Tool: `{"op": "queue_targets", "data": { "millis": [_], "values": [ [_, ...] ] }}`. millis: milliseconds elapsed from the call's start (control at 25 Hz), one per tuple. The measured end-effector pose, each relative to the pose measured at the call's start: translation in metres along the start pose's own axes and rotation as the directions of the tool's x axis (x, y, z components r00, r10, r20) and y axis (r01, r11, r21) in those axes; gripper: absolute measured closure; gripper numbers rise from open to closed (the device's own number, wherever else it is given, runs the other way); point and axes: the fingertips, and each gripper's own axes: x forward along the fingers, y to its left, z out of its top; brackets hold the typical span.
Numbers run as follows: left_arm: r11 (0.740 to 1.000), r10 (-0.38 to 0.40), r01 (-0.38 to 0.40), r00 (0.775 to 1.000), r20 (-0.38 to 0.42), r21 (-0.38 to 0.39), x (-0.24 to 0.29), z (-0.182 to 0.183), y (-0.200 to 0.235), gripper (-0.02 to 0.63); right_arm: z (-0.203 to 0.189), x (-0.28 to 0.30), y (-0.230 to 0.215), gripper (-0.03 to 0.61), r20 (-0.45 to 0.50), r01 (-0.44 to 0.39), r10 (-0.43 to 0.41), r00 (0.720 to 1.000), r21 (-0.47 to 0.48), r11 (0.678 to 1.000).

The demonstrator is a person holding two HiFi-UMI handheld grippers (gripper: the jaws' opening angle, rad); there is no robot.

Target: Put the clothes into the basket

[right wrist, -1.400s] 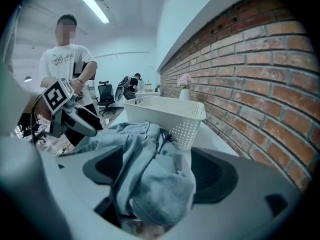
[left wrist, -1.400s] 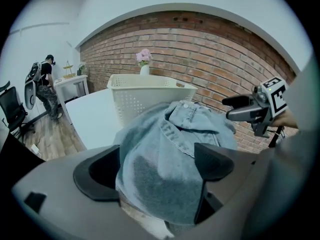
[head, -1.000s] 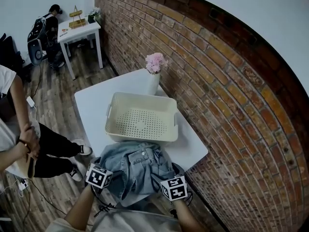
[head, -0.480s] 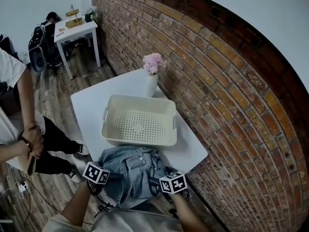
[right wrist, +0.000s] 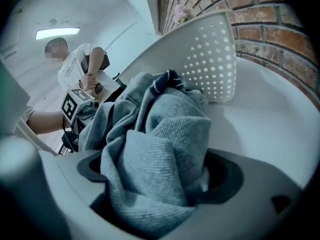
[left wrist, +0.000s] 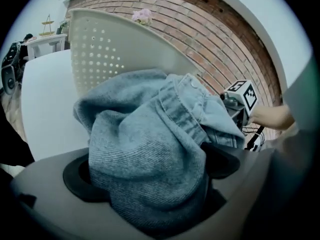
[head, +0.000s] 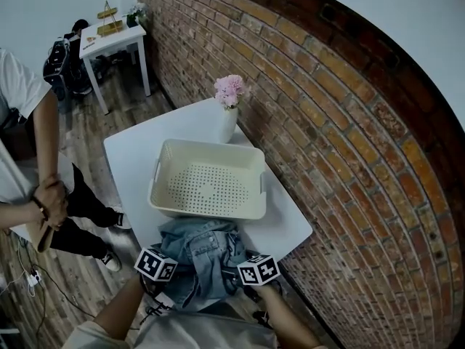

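Both grippers are now standing closer together than a second ago, and the denim clothes between them are looking more bunched. The left gripper has just been opening its jaws. They are now standing wide apart with a thick fold of denim lying between them, not clamped. The right gripper has also just been opening, and it is holding its jaws equally wide around another fold of the same pile.

The pile is lying at the near edge of the white table, partly hanging over this edge, and its far side is touching the near wall of the basket. The basket is standing in the middle of the table with its perforated bottom showing bare. Bare tabletop is staying free to the left of the basket, and a narrower strip is running on its right, towards the brick wall. A vase with pink flowers is standing just beside the basket's far right corner.

From the head view, the marker cubes and the cloth are hiding the fingertips. In the right gripper view a dark striped piece is sticking out on top of the pile; it is possibly a second garment. A person is standing at the left, cut off by the frame.
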Motion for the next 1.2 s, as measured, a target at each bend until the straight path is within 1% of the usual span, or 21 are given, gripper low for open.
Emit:
{"op": "queue_targets", "data": {
  "millis": [80, 120, 200, 320, 400, 480, 640, 760, 880, 1040, 1200],
  "values": [
    [0.999, -0.039, 0.039, 0.999, 0.009, -0.015, 0.005, 0.001, -0.011, 0.048, 0.000, 0.003, 0.002, 0.075, -0.024, -0.013, 0.013, 1.000, -0.014, 1.000],
    [0.998, -0.059, 0.060, 0.998, 0.012, -0.019, 0.006, 0.002, -0.017, 0.058, 0.000, 0.003, 0.003, 0.077, -0.031, -0.021, 0.020, 0.999, -0.020, 1.000],
    [0.995, -0.100, 0.100, 0.995, 0.021, -0.019, 0.006, 0.005, -0.024, 0.107, 0.001, 0.002, 0.005, 0.081, -0.034, -0.046, 0.045, 0.998, -0.024, 0.999],
    [0.989, -0.147, 0.147, 0.989, 0.021, -0.023, 0.005, 0.005, -0.035, 0.155, 0.003, -0.001, 0.011, 0.110, -0.029, -0.097, 0.096, 0.995, -0.050, 0.994],
    [0.985, -0.171, 0.171, 0.985, 0.010, -0.039, 0.004, 0.003, -0.040, 0.176, 0.003, -0.003, 0.017, 0.136, -0.020, -0.132, 0.131, 0.991, -0.071, 0.989],
    [0.981, -0.187, 0.187, 0.982, 0.003, -0.045, 0.002, 0.003, -0.043, 0.182, 0.005, -0.006, 0.022, 0.150, -0.009, -0.156, 0.156, 0.988, -0.079, 0.985],
    [0.978, -0.204, 0.204, 0.979, 0.015, -0.040, -0.007, 0.004, -0.054, 0.199, 0.008, -0.019, 0.034, 0.169, 0.005, -0.160, 0.162, 0.987, -0.115, 0.980],
    [0.980, -0.200, 0.200, 0.979, 0.044, 0.001, -0.021, 0.009, -0.068, 0.202, 0.012, -0.037, 0.044, 0.170, 0.039, -0.152, 0.159, 0.987, -0.145, 0.978],
    [0.981, -0.186, 0.182, 0.980, 0.066, 0.070, -0.040, 0.020, -0.084, 0.202, 0.019, -0.060, 0.058, 0.170, 0.092, -0.129, 0.147, 0.985, -0.175, 0.976],
    [0.976, -0.170, 0.155, 0.981, 0.095, 0.151, -0.070, 0.039, -0.107, 0.202, 0.035, -0.093, 0.079, 0.170, 0.166, -0.091, 0.130, 0.978, -0.222, 0.971],
    [0.970, -0.164, 0.139, 0.980, 0.115, 0.202, -0.096, 0.053, -0.127, 0.202, 0.048, -0.121, 0.098, 0.170, 0.204, -0.060, 0.116, 0.972, -0.261, 0.963]
  ]
}}
